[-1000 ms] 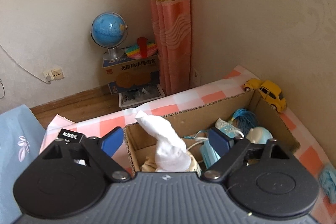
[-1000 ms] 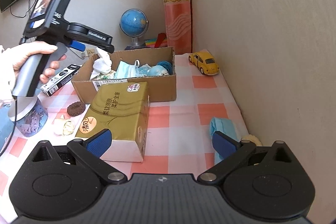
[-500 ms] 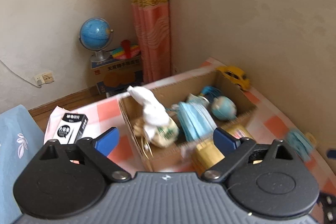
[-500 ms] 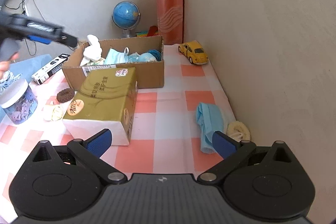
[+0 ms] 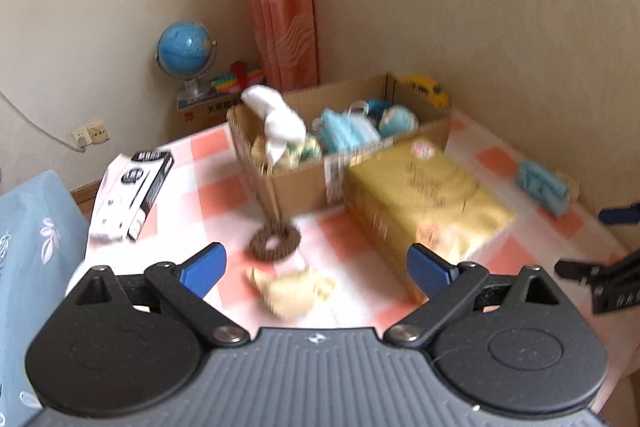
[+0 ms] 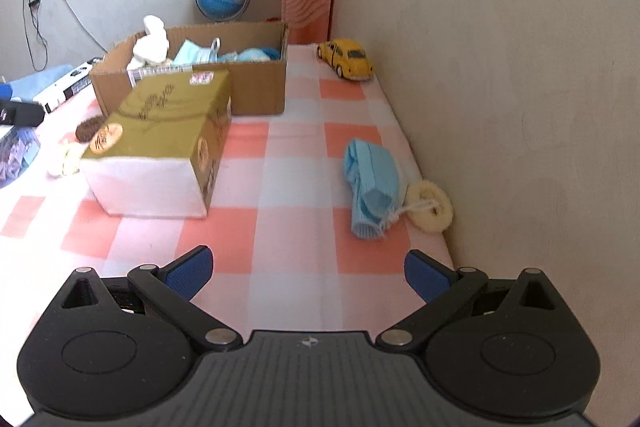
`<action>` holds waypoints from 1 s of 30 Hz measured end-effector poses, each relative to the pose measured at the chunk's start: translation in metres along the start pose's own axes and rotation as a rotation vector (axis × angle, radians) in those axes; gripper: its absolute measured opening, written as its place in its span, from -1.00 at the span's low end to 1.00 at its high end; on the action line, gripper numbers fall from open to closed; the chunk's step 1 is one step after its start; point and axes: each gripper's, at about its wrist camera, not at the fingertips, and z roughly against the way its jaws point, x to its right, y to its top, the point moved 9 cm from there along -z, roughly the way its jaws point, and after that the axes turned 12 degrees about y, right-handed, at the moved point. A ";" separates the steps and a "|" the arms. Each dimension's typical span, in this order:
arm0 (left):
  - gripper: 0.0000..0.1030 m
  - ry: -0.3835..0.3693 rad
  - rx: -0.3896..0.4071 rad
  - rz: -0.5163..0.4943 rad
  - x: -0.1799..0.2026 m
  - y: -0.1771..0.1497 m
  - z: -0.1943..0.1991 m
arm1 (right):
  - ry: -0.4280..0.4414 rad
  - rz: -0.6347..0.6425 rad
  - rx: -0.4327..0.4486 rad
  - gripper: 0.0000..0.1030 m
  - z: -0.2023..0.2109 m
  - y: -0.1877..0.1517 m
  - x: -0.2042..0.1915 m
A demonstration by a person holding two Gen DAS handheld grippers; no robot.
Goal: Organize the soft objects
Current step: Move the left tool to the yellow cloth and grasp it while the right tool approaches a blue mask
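Left claw (image 5: 314,269) backed off cardboard box (image 5: 304,183), wide, empty | right claw (image 6: 308,269) wide, angled down

Matt corrugated cardboard box (image 6: 256,95), glossy gold tissue pack (image 6: 160,123) (plastic-wrapped), cloth tablecloth (image 6: 296,163).

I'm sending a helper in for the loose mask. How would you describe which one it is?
Start at the open brown cardboard box on the pink-checked tablecloth, then look along the beige wall toward the near edge. The crumpled light-blue face mask lies there outside the box, touching a cream fluffy ring.
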 end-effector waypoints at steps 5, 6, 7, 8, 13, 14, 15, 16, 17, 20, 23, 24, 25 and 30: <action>0.88 0.019 -0.039 0.028 -0.001 -0.022 -0.012 | -0.002 -0.003 -0.020 1.00 -0.006 -0.008 0.002; 0.87 0.022 -0.046 0.042 -0.001 -0.025 -0.015 | -0.001 -0.004 -0.020 1.00 -0.006 -0.009 0.002; 0.87 0.024 -0.048 0.051 -0.001 -0.027 -0.017 | -0.002 -0.003 -0.017 1.00 -0.007 -0.010 0.002; 0.87 0.031 -0.050 0.062 -0.001 -0.029 -0.021 | -0.003 -0.001 -0.016 1.00 -0.007 -0.010 0.003; 0.83 0.058 -0.056 0.079 0.000 -0.037 -0.034 | -0.019 0.003 -0.002 1.00 -0.009 -0.010 0.008; 0.82 0.056 -0.062 0.091 -0.001 -0.039 -0.037 | -0.018 -0.001 -0.002 1.00 -0.009 -0.009 0.009; 0.81 0.058 -0.067 0.102 -0.002 -0.040 -0.040 | -0.021 -0.005 0.000 1.00 -0.010 -0.009 0.010; 0.76 0.058 -0.072 0.114 -0.003 -0.041 -0.043 | -0.019 -0.006 0.000 1.00 -0.011 -0.009 0.011; 0.73 0.053 -0.079 0.124 -0.004 -0.041 -0.046 | -0.015 -0.006 -0.002 1.00 -0.012 -0.010 0.012; 0.60 0.049 -0.094 0.146 -0.006 -0.043 -0.054 | -0.020 0.001 -0.010 1.00 -0.017 -0.011 0.012; 0.51 0.038 -0.100 0.162 -0.006 -0.044 -0.059 | -0.013 0.001 -0.012 1.00 -0.020 -0.013 0.010; 0.50 0.037 -0.101 0.165 -0.005 -0.044 -0.061 | -0.008 -0.001 -0.012 1.00 -0.021 -0.013 0.010; 0.48 0.037 -0.103 0.169 -0.005 -0.044 -0.063 | -0.005 -0.003 -0.012 1.00 -0.021 -0.013 0.010; 0.30 0.041 -0.111 0.189 -0.004 -0.044 -0.071 | -0.004 -0.002 -0.012 1.00 -0.023 -0.011 0.010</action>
